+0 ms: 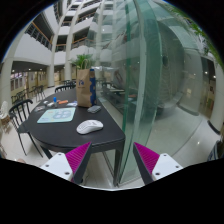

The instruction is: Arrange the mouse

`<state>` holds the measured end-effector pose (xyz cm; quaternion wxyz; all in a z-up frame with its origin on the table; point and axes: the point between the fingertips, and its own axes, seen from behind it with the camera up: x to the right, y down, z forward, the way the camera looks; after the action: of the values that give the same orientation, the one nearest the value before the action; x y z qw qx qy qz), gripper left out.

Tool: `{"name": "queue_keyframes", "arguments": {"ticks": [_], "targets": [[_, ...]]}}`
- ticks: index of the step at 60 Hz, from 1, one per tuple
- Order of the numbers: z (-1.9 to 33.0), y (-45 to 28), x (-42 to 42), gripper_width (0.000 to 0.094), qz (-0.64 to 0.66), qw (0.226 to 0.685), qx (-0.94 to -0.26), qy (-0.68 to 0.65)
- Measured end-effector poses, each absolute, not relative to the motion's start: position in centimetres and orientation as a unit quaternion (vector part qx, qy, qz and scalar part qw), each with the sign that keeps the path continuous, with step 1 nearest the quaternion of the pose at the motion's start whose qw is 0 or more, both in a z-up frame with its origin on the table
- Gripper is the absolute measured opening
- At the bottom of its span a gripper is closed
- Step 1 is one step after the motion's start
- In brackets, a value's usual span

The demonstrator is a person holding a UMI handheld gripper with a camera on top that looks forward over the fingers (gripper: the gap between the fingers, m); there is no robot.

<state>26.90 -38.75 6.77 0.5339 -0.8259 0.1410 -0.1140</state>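
A white mouse point(89, 126) lies on a dark round table point(70, 136), near its right edge. A light blue mouse mat point(56, 115) lies on the table to the left of the mouse. My gripper point(111, 158) is open and empty, held well back from the table. Its two fingers with magenta pads point(78, 157) stand wide apart. The mouse is beyond the left finger, some way ahead.
A tall glass wall point(145, 80) runs along the right of the table. A dark object point(94, 108) lies further back on the table. A brown bag with a plant point(84, 85) stands at the table's far side. Dark chairs point(20, 115) stand at the left.
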Motion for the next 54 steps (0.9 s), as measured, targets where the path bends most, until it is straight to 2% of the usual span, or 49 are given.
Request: {"name": "queue_keyframes", "arguments": {"ticks": [7,15,25,35,44,54], "targets": [[6.6,-38.8,26.7,0.0858,-0.120,0.527,-0.834,0.107],[6.3,-35.6,25.5,0.0859,-0.105,0.527,-0.839,0.078],[2.7,-28.0,20.4,0.0854,0.012,0.515,-0.855,0.058],[-0.6,-22.7,19.3,0.0852,0.038,0.491,-0.869,0.043],[-0.9,-17.9,20.2,0.0845,0.016,0.490,-0.871,0.041],[-1.1,-13.0,21.2,0.0843,0.008,0.462,-0.885,0.059]]}}
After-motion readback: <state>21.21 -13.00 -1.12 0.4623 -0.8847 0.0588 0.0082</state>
